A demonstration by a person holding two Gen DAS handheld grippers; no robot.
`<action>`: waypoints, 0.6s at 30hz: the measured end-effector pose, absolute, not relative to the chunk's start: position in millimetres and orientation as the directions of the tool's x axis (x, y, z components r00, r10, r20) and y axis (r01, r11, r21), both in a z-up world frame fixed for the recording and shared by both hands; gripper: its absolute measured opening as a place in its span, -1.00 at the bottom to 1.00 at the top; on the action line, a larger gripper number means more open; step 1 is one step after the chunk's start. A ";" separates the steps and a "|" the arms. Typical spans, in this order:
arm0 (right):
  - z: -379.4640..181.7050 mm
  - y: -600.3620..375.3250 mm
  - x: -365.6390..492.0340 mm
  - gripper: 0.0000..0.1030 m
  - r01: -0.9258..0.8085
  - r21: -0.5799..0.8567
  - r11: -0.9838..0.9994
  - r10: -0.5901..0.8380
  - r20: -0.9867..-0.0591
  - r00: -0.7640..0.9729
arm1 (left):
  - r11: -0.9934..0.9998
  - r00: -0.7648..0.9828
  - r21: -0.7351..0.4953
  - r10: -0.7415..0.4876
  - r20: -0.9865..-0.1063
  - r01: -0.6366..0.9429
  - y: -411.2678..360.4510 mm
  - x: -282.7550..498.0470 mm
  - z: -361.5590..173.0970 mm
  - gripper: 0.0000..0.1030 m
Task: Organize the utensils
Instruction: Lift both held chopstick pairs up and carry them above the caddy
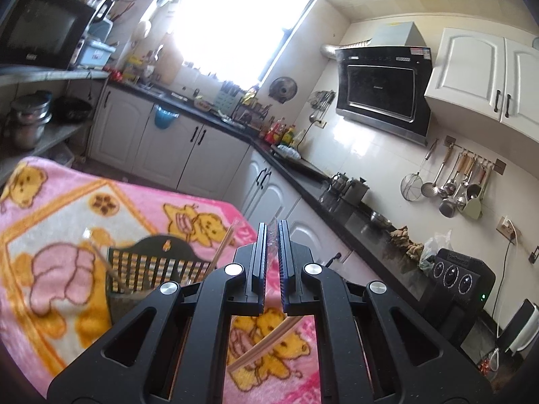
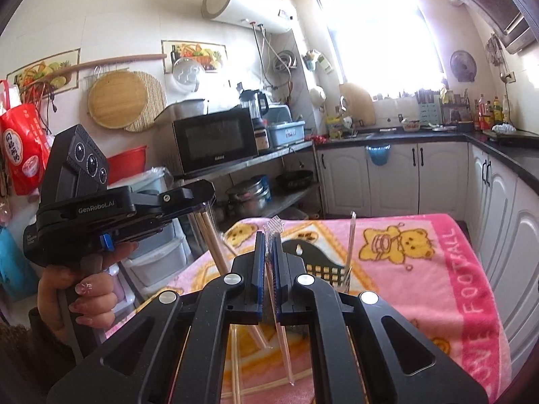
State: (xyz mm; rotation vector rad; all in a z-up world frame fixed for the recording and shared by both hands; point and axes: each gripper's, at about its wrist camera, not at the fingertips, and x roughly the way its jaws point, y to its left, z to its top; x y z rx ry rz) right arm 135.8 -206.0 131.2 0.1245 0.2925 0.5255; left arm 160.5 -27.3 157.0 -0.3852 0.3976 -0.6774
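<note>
Holding one sleeved pair of chopsticks apiece, both grippers hang above a worktop covered by a pink bear-print blanket (image 1: 60, 208). The left gripper (image 1: 272, 232) is closed to a narrow slit on the left pair (image 1: 266, 341). Crinkled clear wrap shows between its pads, and the pale sticks run down and to the left below them. The right gripper (image 2: 269, 235) is likewise clamped on the right pair (image 2: 281, 333), whose sleeve tip stands just above the fingertips and whose lower end slants towards the blanket.

The black utensil holder (image 1: 148, 244) stands upright on the blanket, and sticks (image 1: 224, 245) already lean out of it. From the left gripper it lies ahead, lower and off to the left. From the right gripper it lies almost straight ahead and lower, just past the fingertips and slightly to the right.

In the right wrist view a hand (image 2: 84, 289) carries the left gripper at the left edge of the worktop. Its pair hangs steeply, well apart from the holder. Loose chopsticks (image 2: 235, 370) lie flat on the blanket beneath.

Judged from these views, the right pair is the better aligned. Its long axis is already near upright, so the move is forward over the holder's mouth, then down. The left pair would first have to travel sideways. Which gripper is truly nearer cannot be told through the fisheye.
</note>
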 end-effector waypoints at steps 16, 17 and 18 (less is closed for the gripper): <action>174.9 -214.4 147.0 -0.91 -0.479 0.180 0.859 0.503 -0.120 0.856 | 0.744 0.762 -0.398 -0.630 -0.150 0.536 -40.6 185.9 208.6 -0.93; 177.4 -214.7 148.3 -0.91 -0.479 0.179 0.860 0.501 -0.110 0.858 | 0.744 0.763 -0.400 -0.630 -0.149 0.536 -40.1 188.1 209.7 -0.93; 179.7 -215.0 150.1 -0.91 -0.479 0.179 0.860 0.500 -0.101 0.860 | 0.743 0.763 -0.403 -0.629 -0.147 0.535 -39.8 190.1 210.5 -0.93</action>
